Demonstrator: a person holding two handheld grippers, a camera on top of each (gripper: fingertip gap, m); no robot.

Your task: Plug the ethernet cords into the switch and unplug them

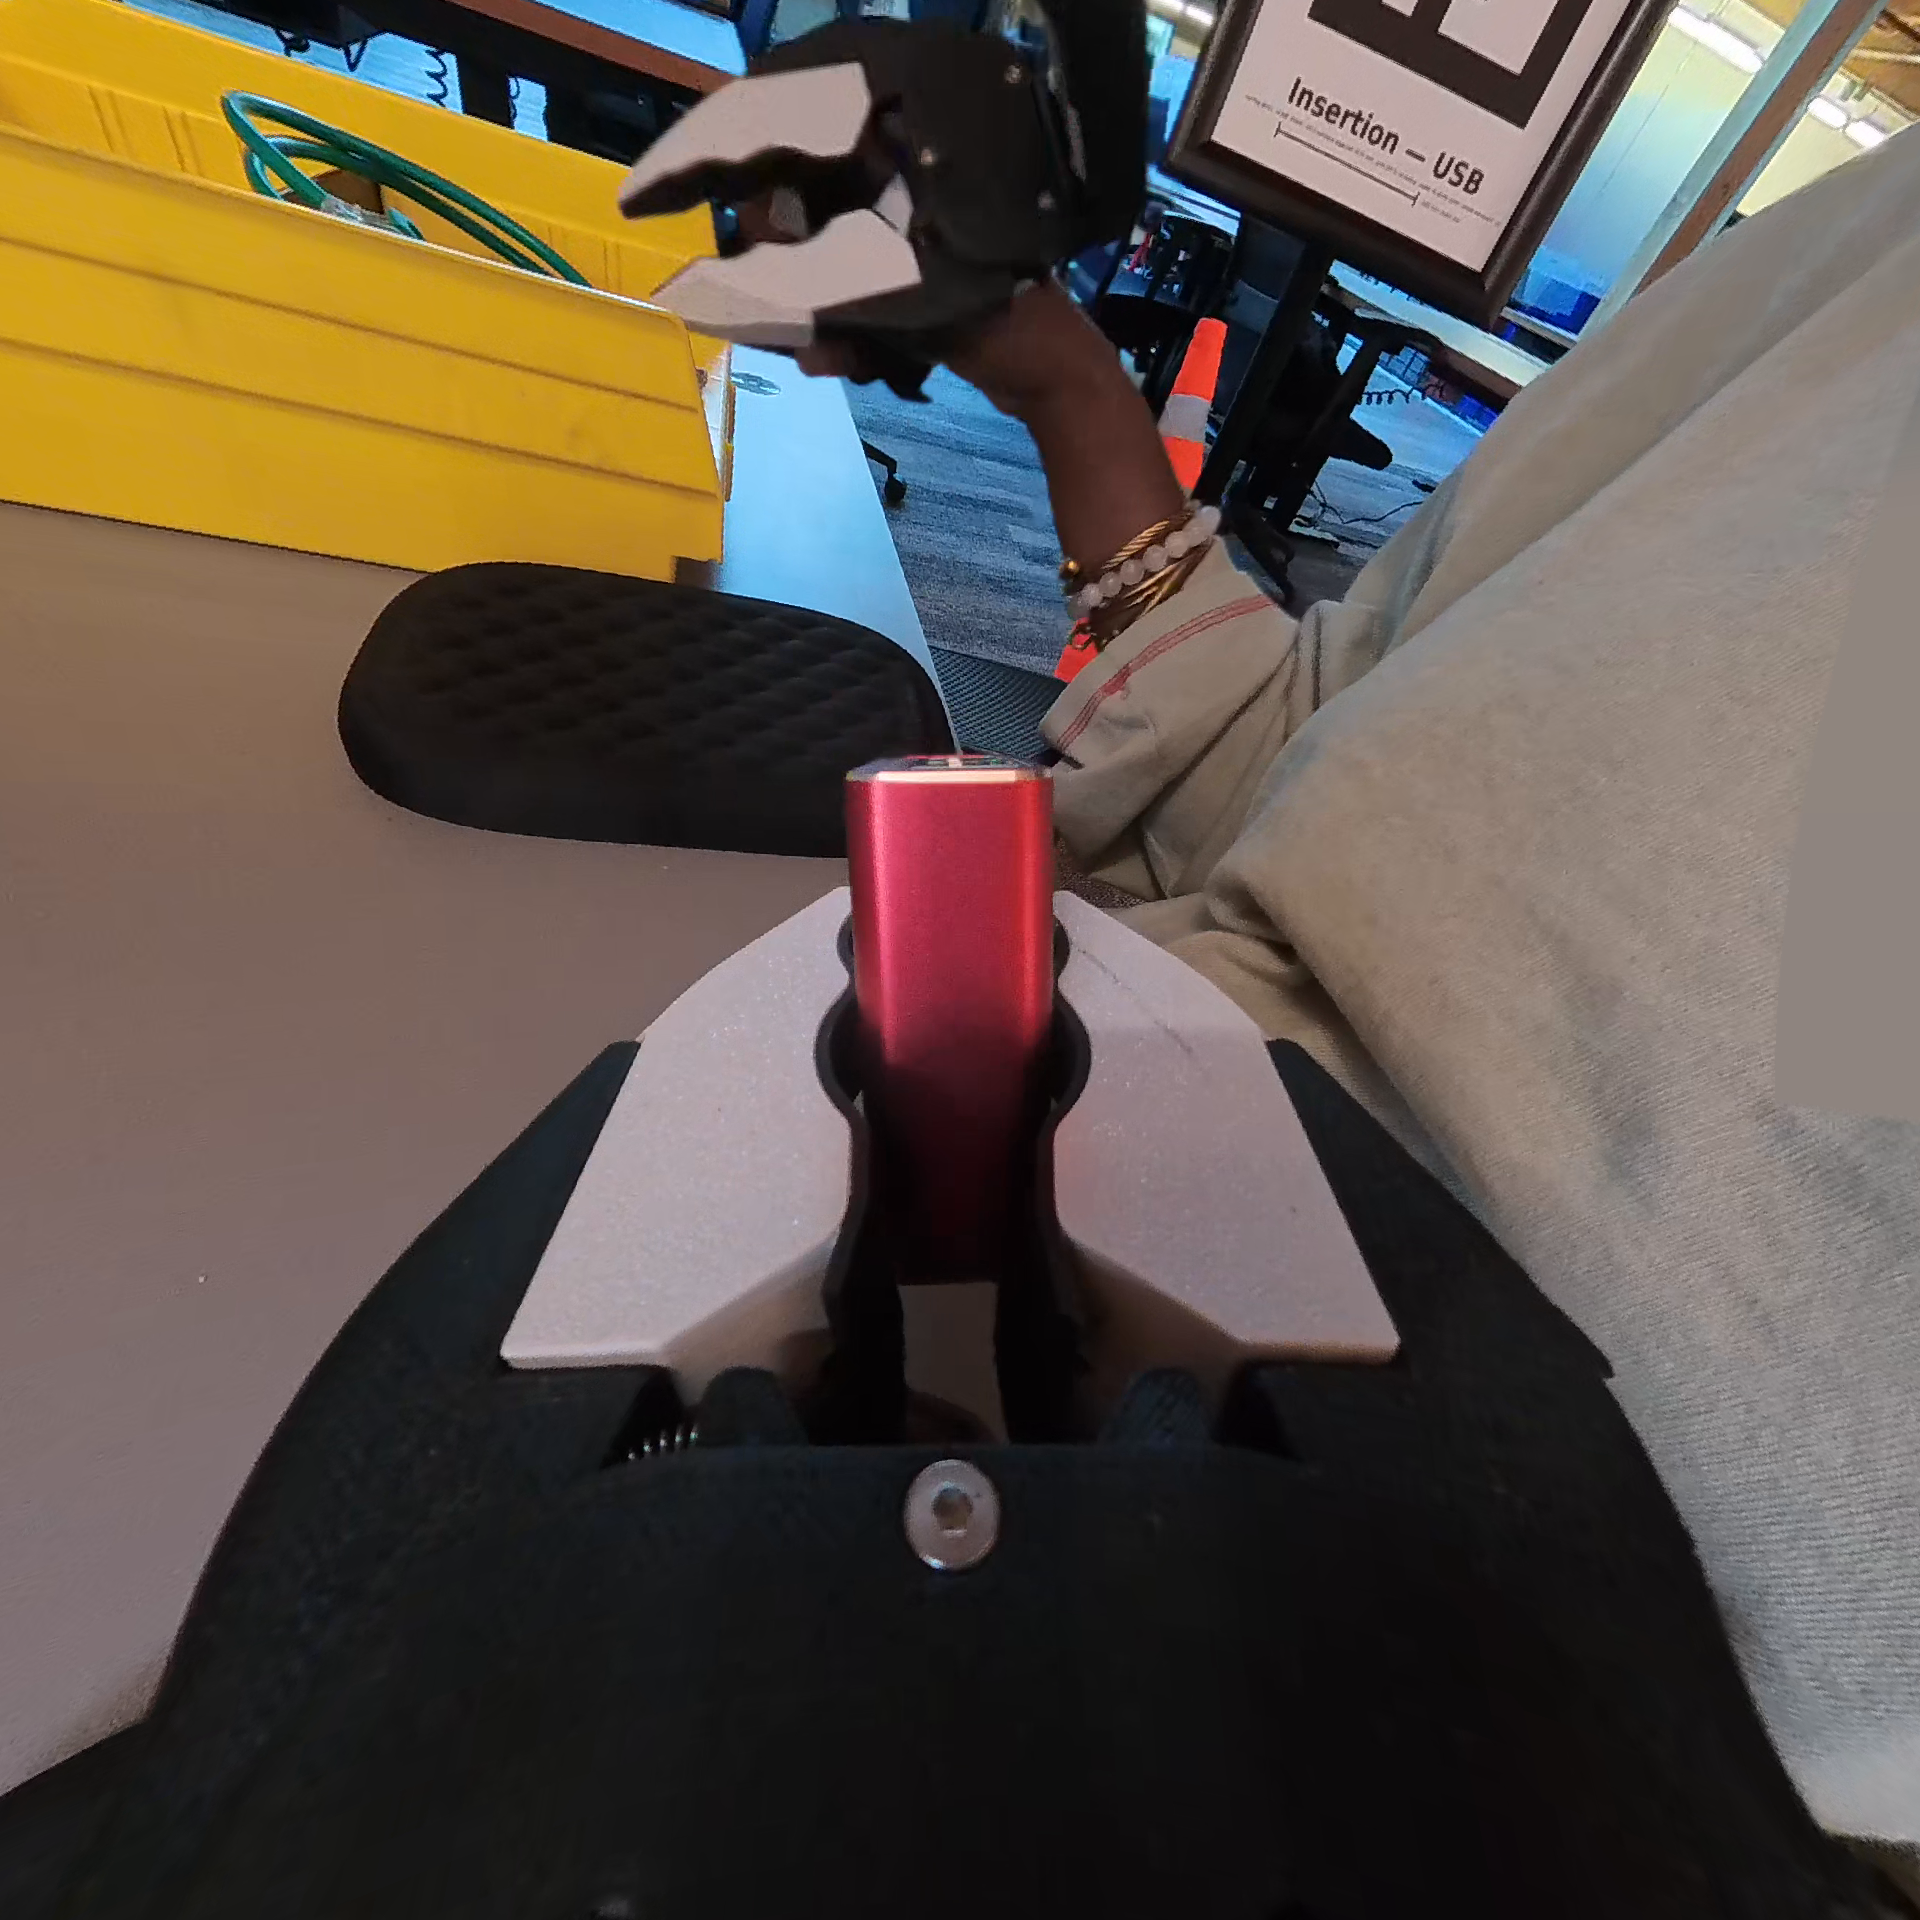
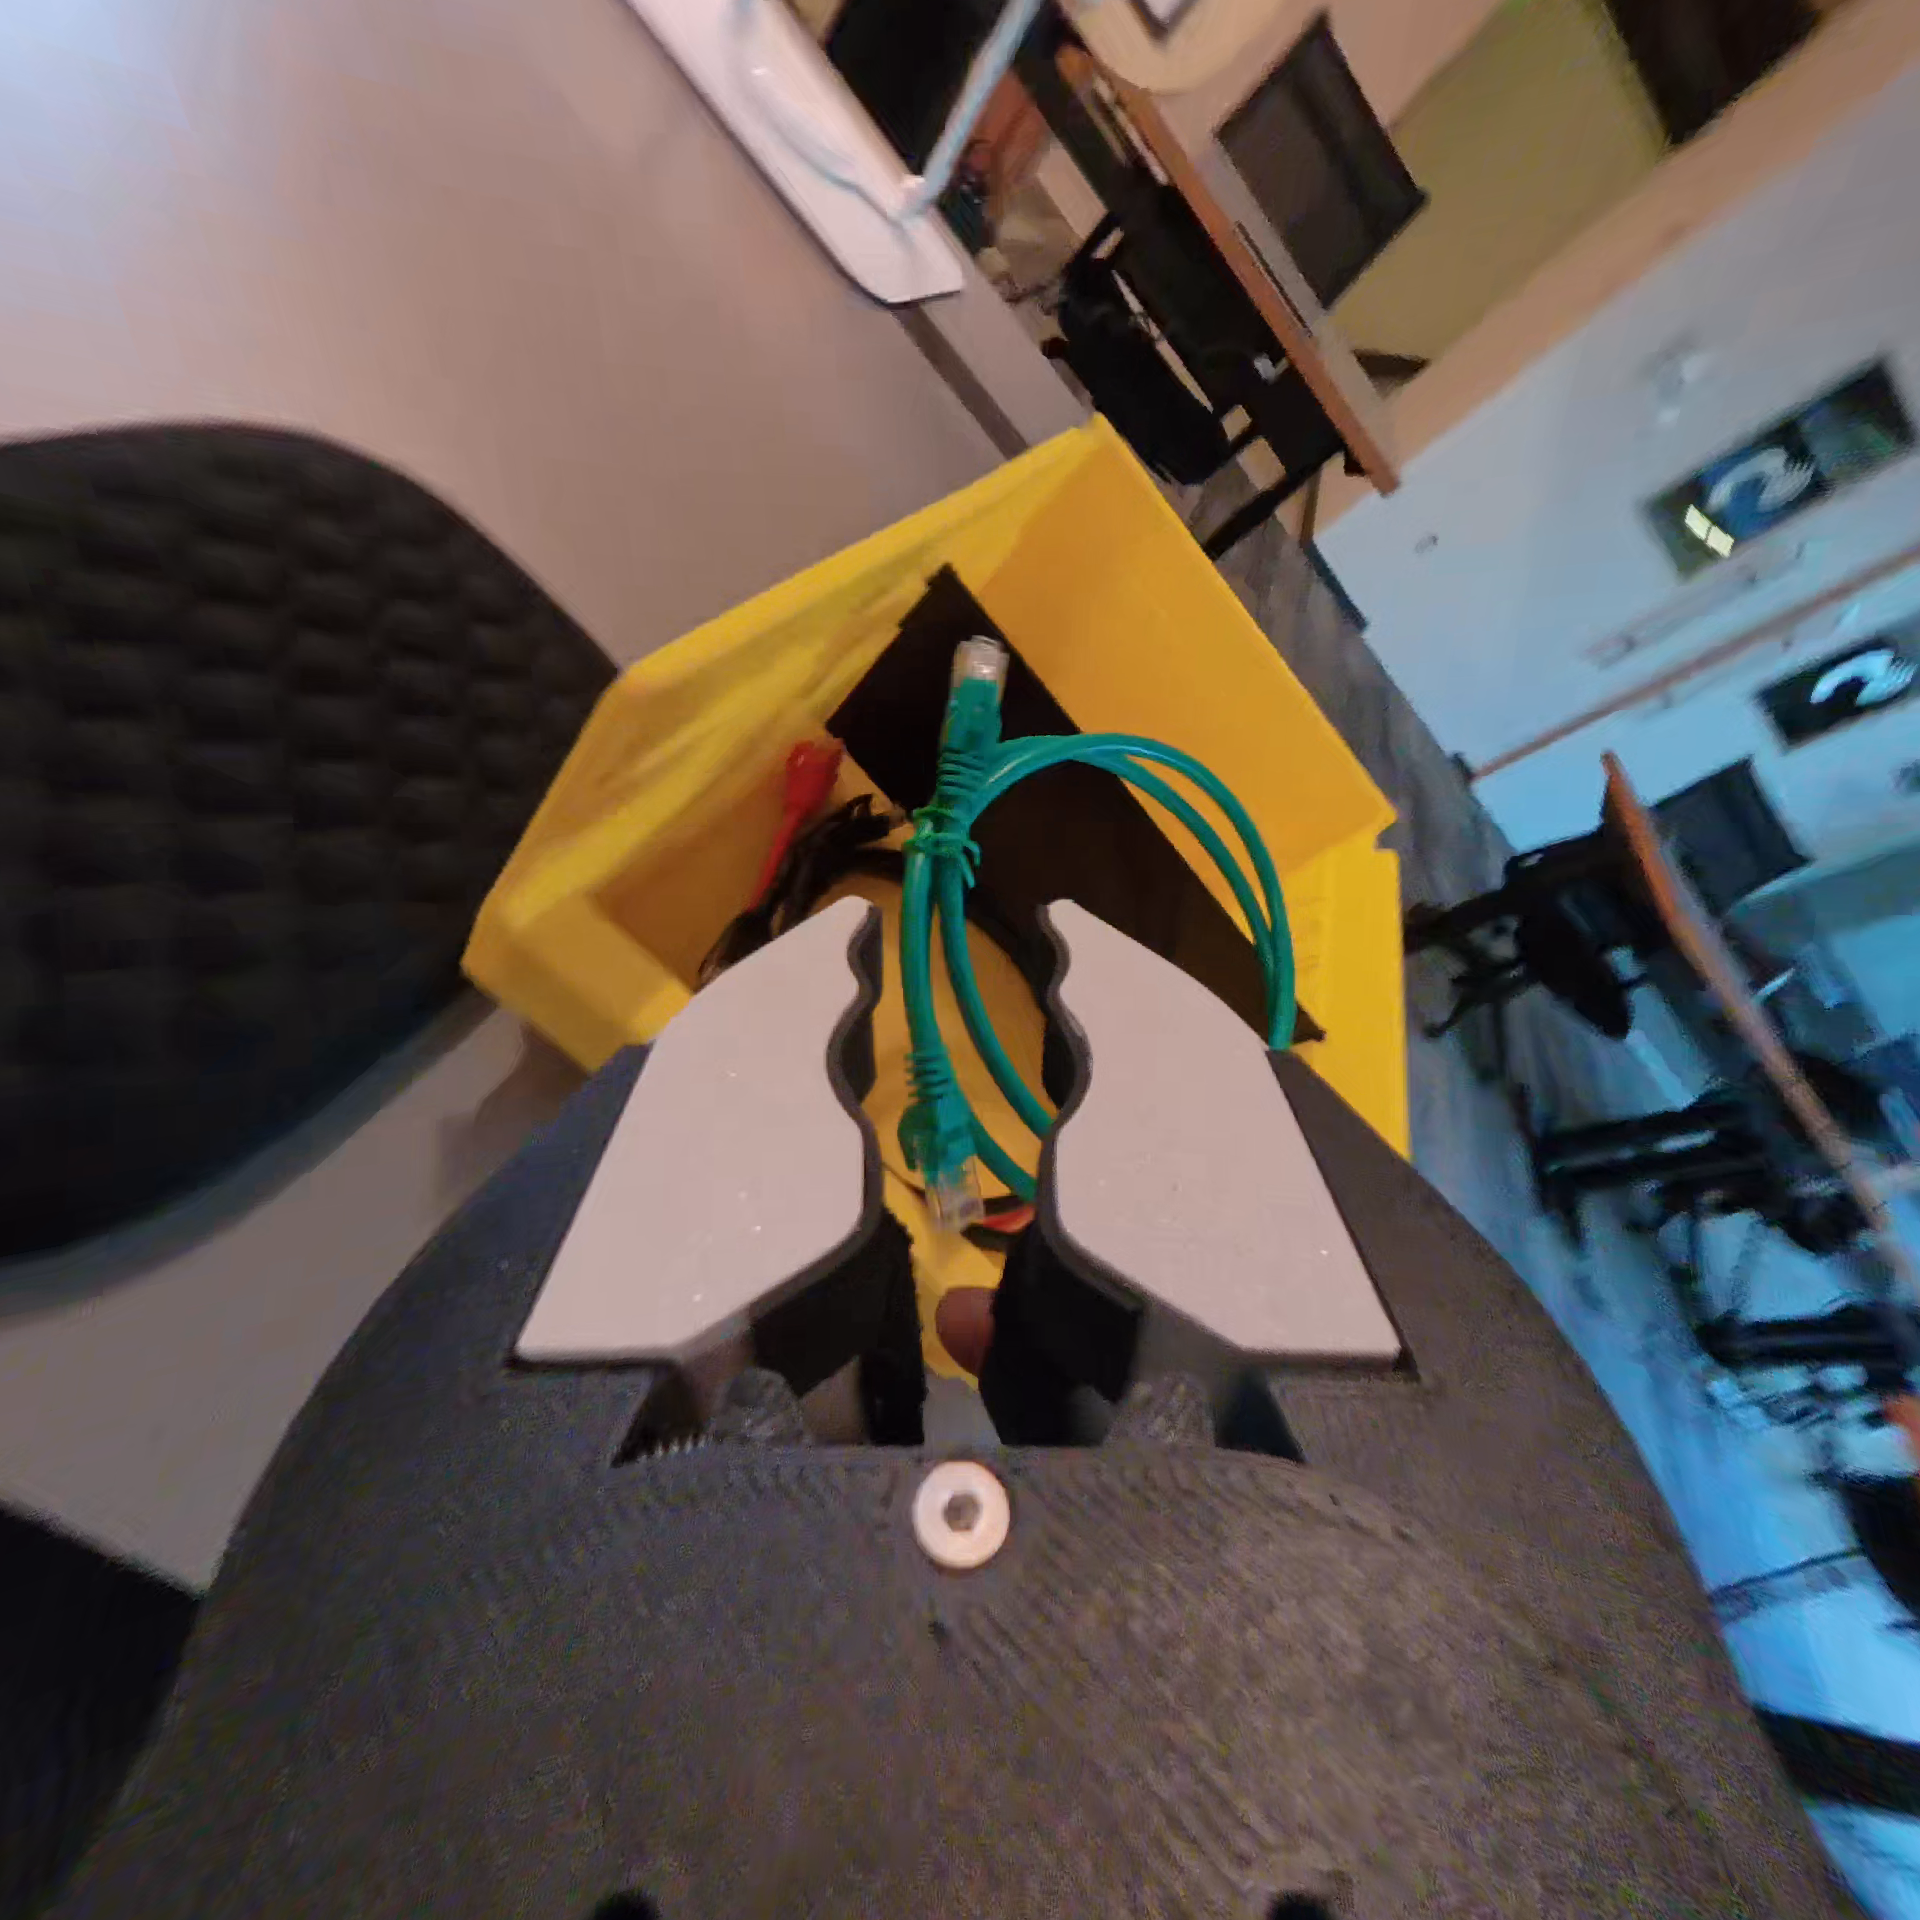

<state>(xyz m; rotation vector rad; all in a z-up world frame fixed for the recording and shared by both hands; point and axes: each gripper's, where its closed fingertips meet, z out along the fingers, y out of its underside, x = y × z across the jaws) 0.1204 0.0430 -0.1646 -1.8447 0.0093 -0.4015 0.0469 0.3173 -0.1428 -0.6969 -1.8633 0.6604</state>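
Note:
My left gripper (image 1: 954,920) is shut on a red metal box-shaped device (image 1: 951,997), which stands up between the fingers above the grey table (image 1: 208,987). My right gripper (image 2: 956,925) is open and hovers over a yellow bin (image 2: 1143,644). A coiled green ethernet cord (image 2: 940,894), tied with a green twist, lies in the bin and shows in the gap between the fingers. I cannot tell if the fingers touch it. In the left wrist view the right gripper (image 1: 665,249) is held open above the bin (image 1: 364,395), where the green cord (image 1: 395,177) shows.
A black padded mat (image 1: 623,707) lies on the table between the bin and me; it also shows in the right wrist view (image 2: 208,779). Red and black cords (image 2: 805,774) lie in the bin. A person's sleeved arm (image 1: 1455,831), a framed sign (image 1: 1392,135) and an orange cone (image 1: 1195,395) are on the right.

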